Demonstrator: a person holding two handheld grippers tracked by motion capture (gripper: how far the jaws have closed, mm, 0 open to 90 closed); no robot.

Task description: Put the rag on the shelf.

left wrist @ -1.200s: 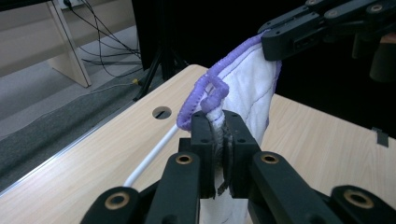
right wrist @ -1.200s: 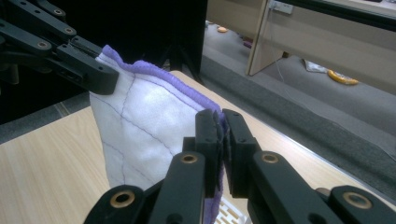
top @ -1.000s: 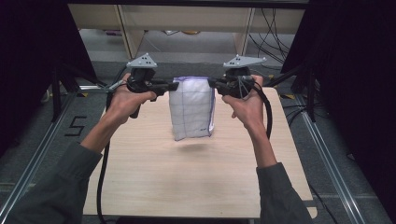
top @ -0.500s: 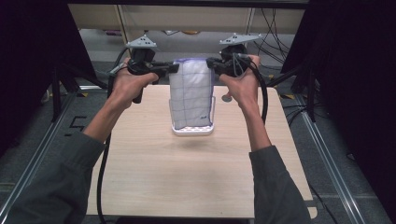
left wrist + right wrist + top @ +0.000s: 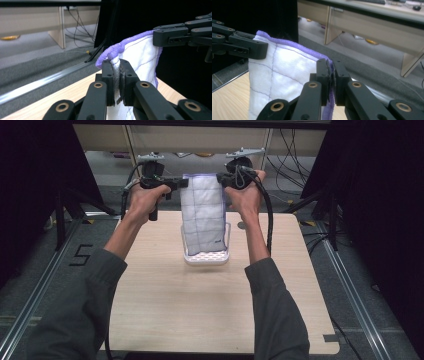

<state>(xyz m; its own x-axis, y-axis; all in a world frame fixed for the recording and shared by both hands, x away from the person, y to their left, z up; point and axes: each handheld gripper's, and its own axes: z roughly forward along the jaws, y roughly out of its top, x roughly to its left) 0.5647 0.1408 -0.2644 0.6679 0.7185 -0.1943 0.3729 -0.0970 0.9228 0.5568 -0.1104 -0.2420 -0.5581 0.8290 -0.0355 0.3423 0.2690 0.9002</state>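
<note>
Gripping the white quilted, purple-edged cloth (image 5: 202, 217) by its top corners, left gripper (image 5: 117, 72) and right gripper (image 5: 331, 75) stay clenched; thin bites may slip, dropping it onto the wooden bench (image 5: 165, 300).

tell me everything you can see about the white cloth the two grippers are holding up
The cloth is white, quilted with thin dark stitch lines in a grid, and edged in purple. It hangs upright above the wooden table, folded, with a small dark mark near one lower corner. The left gripper and right gripper each pinch a top corner. Its bottom edge hangs at a white tray; whether they touch is unclear.
</note>
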